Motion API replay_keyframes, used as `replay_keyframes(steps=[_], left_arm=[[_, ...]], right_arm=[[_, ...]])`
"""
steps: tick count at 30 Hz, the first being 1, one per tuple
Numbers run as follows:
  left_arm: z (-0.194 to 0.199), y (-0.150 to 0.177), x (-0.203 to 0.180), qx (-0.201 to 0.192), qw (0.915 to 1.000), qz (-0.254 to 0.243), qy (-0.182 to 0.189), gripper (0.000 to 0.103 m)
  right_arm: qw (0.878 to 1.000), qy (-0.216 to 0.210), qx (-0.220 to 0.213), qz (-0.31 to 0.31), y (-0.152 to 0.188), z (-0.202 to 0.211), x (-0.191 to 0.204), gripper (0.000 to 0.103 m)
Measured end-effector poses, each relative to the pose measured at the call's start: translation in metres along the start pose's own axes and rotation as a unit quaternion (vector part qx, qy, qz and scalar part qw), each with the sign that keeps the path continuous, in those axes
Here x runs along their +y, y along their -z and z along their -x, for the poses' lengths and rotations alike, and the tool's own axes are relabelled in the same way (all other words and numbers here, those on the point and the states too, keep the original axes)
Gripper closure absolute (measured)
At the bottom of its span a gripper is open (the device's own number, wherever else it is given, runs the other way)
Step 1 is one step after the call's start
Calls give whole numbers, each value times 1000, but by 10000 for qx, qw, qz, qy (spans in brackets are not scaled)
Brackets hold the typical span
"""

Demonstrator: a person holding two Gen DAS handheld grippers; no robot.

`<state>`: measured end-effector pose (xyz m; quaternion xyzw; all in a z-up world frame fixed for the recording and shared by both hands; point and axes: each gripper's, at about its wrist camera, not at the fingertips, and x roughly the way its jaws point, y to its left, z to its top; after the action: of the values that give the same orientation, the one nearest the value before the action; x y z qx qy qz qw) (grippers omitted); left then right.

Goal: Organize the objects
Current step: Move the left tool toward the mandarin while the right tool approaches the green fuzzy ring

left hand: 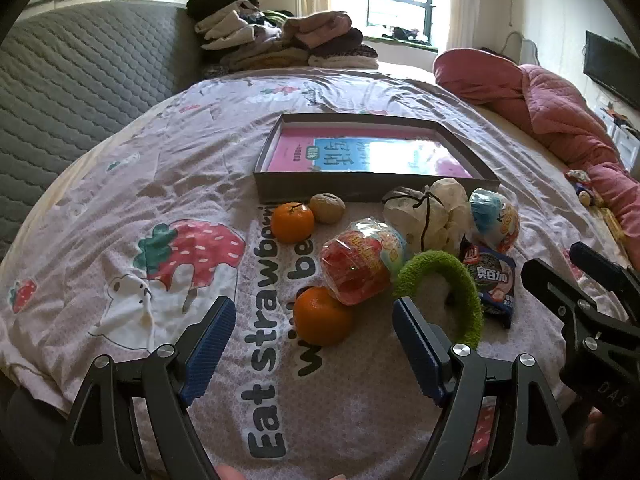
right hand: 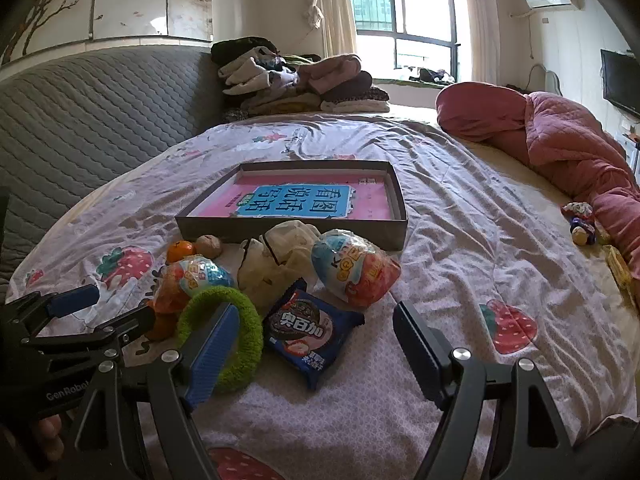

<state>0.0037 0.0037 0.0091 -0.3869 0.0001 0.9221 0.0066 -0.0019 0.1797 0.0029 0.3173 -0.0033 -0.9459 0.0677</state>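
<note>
A shallow grey box (left hand: 360,190) (right hand: 292,232) holding a pink and blue book (left hand: 360,156) lies on the bedsheet. In front of it lie two oranges (left hand: 292,222) (left hand: 322,316), a walnut (left hand: 327,208), a red wrapped egg (left hand: 360,264), a white tied pouch (left hand: 428,212), a blue wrapped egg (right hand: 352,272), a green fuzzy ring (right hand: 240,340) and a blue biscuit packet (right hand: 308,332). My left gripper (left hand: 312,308) is open above the near orange, holding nothing. My right gripper (right hand: 316,312) is open above the packet, its left finger over the ring.
Folded clothes (left hand: 288,40) are piled at the far end of the bed by a grey padded headboard (left hand: 80,80). A pink quilt (right hand: 560,140) runs along the right side, with small toys (right hand: 580,224) beside it. A person's fingers show at the lower edges.
</note>
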Motion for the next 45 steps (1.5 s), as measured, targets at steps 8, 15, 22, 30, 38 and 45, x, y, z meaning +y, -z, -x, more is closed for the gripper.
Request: replay_keyframes(steps=[8, 15, 22, 30, 38, 45], left_arm=[[1, 0, -2, -37, 10000, -19, -7, 21], [4, -1, -3, -46, 10000, -30, -1, 21], [5, -2, -5, -65, 10000, -31, -21, 21], [6, -2, -3, -60, 10000, -44, -30, 21], [1, 2, -4, 72, 9999, -60, 39, 21], [-2, 6, -3, 171, 9998, -44, 85, 21]], right_arm=[[9999, 24, -119, 50, -3, 5, 2, 24], [9998, 30, -175, 54, -4, 7, 1, 24], [9998, 30, -180, 44, -4, 8, 0, 24], [9999, 34, -142, 87, -4, 7, 1, 24], [9999, 50, -53, 108, -2, 5, 2, 24], [9999, 41, -21, 98, 0, 7, -1, 24]])
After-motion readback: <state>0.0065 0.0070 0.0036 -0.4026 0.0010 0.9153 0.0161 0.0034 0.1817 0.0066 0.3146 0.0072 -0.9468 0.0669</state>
